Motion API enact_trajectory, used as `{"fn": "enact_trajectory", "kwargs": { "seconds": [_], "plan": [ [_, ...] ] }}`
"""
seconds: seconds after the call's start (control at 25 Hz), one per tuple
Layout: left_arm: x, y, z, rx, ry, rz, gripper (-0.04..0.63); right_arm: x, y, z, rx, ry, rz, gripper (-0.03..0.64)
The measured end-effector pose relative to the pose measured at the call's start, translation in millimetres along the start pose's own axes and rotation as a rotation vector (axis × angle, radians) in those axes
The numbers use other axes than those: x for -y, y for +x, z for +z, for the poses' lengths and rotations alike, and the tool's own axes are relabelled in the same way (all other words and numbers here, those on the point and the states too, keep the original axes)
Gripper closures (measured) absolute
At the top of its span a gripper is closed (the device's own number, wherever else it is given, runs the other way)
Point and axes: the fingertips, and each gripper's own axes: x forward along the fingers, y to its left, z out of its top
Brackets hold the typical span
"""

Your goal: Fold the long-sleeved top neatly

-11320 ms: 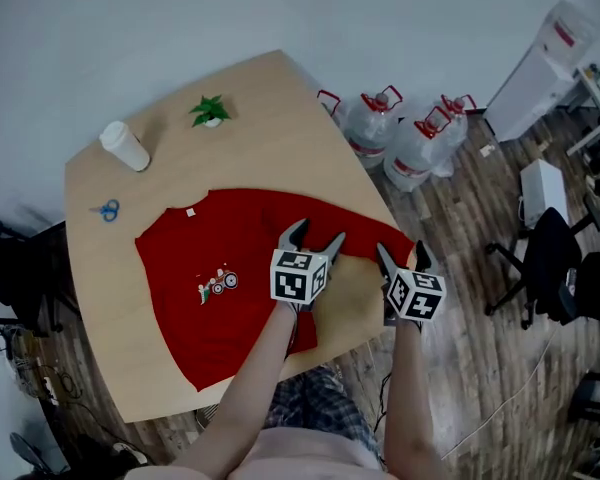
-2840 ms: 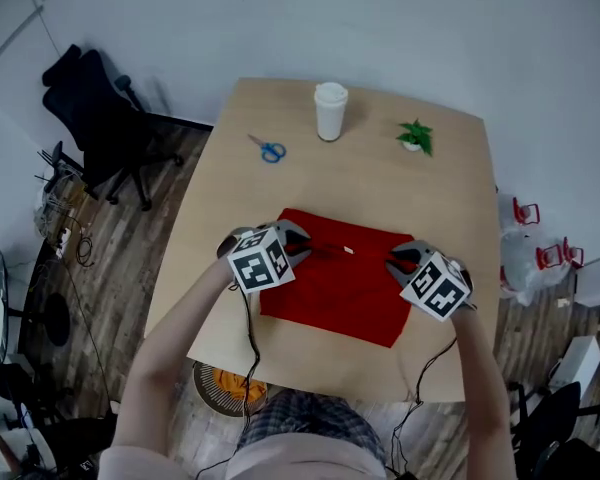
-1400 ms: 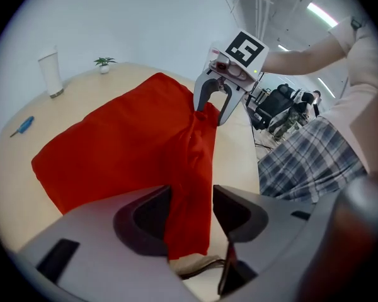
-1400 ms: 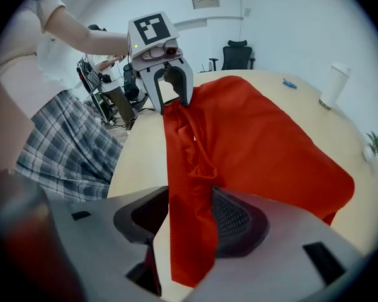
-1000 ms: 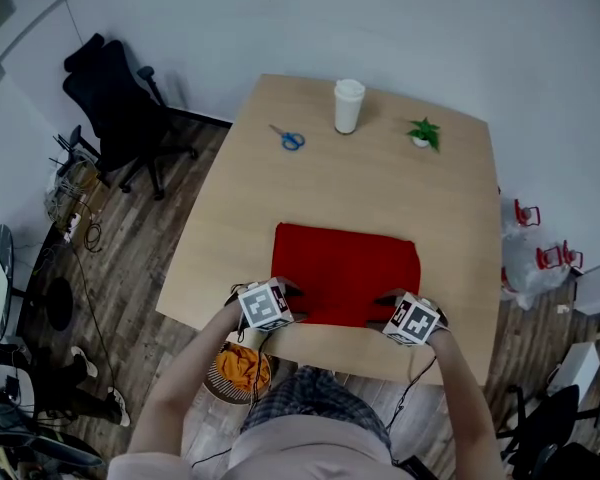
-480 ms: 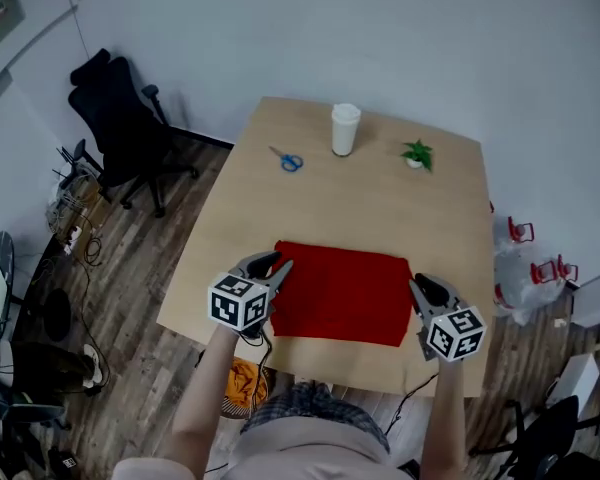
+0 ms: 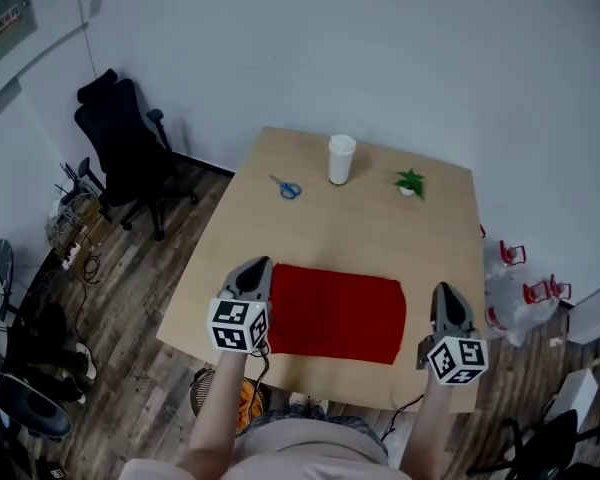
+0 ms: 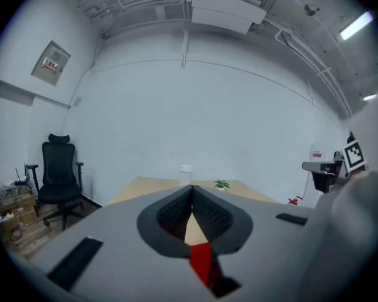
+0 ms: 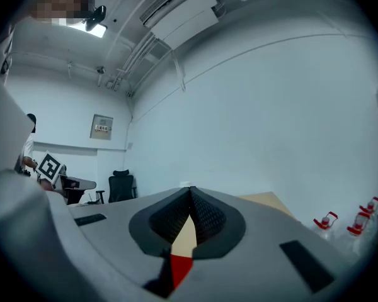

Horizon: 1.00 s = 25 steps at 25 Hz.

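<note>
The red long-sleeved fabric top [image 7: 335, 313] lies folded into a flat rectangle at the 6 o'clock end of the pale wooden table [image 7: 365, 218]. The grey left gripper [image 7: 255, 266] hangs at its 9 o'clock and the grey right gripper [image 7: 446, 292] at its 3 o'clock. Both are clear of the cloth, with their jaws just closed together on nothing. The folding looks finished; the next move would only be squaring any uneven edge
</note>
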Motion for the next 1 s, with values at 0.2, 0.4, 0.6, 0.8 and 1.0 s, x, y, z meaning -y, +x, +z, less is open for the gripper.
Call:
{"fn": "enact_trajectory", "kwargs": {
  "seconds": [0.2,0.4,0.6,0.8,1.0],
  "plan": [
    [0.9,-8.9,3.8,0.036,0.033,0.048,0.594,11.4,-15.4,7.6,0.043,-0.026,-0.073,0.608],
    [3.8,-10.0,6.0,0.039,0.038,0.033,0.594,12.8,-17.6,8.2,0.042,-0.046,-0.102,0.609],
    [3.0,-9.8,0.2,0.027,0.031,0.03,0.594,15.2,-17.7,4.7,0.029,-0.049,-0.123,0.611],
    [3.3,-10.6,-1.6,0.024,0.028,0.027,0.594,14.8,-18.8,2.9,0.02,-0.052,-0.129,0.611],
    [8.0,-6.6,-1.1,0.02,0.026,0.017,0.594,17.2,-18.6,1.5,0.013,-0.051,-0.128,0.611]
  ]
}}
